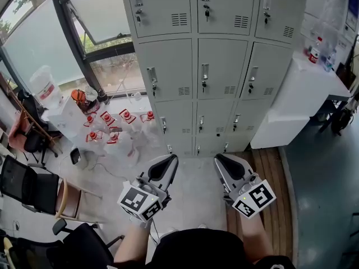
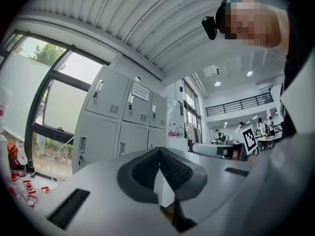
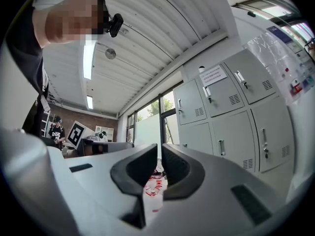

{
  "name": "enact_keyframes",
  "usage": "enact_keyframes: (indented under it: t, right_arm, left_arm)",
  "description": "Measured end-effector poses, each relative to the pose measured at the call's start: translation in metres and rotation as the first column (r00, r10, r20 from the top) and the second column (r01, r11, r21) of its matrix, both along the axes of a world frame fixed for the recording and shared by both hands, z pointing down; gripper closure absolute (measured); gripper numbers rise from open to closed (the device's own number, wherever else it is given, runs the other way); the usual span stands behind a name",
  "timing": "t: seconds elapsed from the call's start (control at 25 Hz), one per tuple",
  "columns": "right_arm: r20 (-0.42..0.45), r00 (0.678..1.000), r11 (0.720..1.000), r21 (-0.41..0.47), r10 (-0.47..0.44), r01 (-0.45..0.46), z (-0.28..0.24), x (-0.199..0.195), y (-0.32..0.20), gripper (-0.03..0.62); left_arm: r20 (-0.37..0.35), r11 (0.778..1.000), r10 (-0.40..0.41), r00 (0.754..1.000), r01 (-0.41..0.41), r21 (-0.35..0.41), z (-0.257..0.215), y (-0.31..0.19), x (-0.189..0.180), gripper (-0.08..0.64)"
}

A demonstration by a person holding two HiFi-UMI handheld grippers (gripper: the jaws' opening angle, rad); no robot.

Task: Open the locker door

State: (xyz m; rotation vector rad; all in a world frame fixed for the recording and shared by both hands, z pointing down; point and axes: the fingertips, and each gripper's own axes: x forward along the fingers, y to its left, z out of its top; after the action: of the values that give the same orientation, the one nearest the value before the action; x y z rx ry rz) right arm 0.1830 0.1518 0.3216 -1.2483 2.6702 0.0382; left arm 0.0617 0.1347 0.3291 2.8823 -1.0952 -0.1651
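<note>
Left claw (image 1: 171,162) and right claw (image 1: 221,162) are both clenched and empty, well short of the lockers (image 1: 168,15) at twelve o'clock. A thin steel door (image 1: 223,58) should swing lightly, and its small handle (image 1: 205,73) is the place to hold. Bottles (image 1: 112,129) crowd the floor (image 1: 195,190) at ten o'clock, with a white worktop (image 1: 305,86) at two.

The head view looks steeply down, well back from the lockers (image 1: 224,66). Both gripper views tilt upward along their jaws, sharing lockers and ceiling (image 3: 162,28).

Matt grey painted-metal lockers (image 1: 221,66)
</note>
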Motion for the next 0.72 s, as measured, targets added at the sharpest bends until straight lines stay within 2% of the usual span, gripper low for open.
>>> enact_keyframes:
  t: [0.36,0.72]
  right_arm:
    - [0.002,0.999,0.999,-0.018,-0.032,0.032,0.01,0.037,-0.003,0.546]
    - [0.006,0.999,0.998,-0.048,-0.032,0.033,0.024,0.039,-0.029,0.545]
  left_arm:
    - [0.021,0.999,-0.032,0.999,0.032,0.003,0.008,-0.003,0.034,0.537]
    - [0.036,0.999,-0.043,0.998,0.043,-0.01,0.024,-0.023,0.027,0.537]
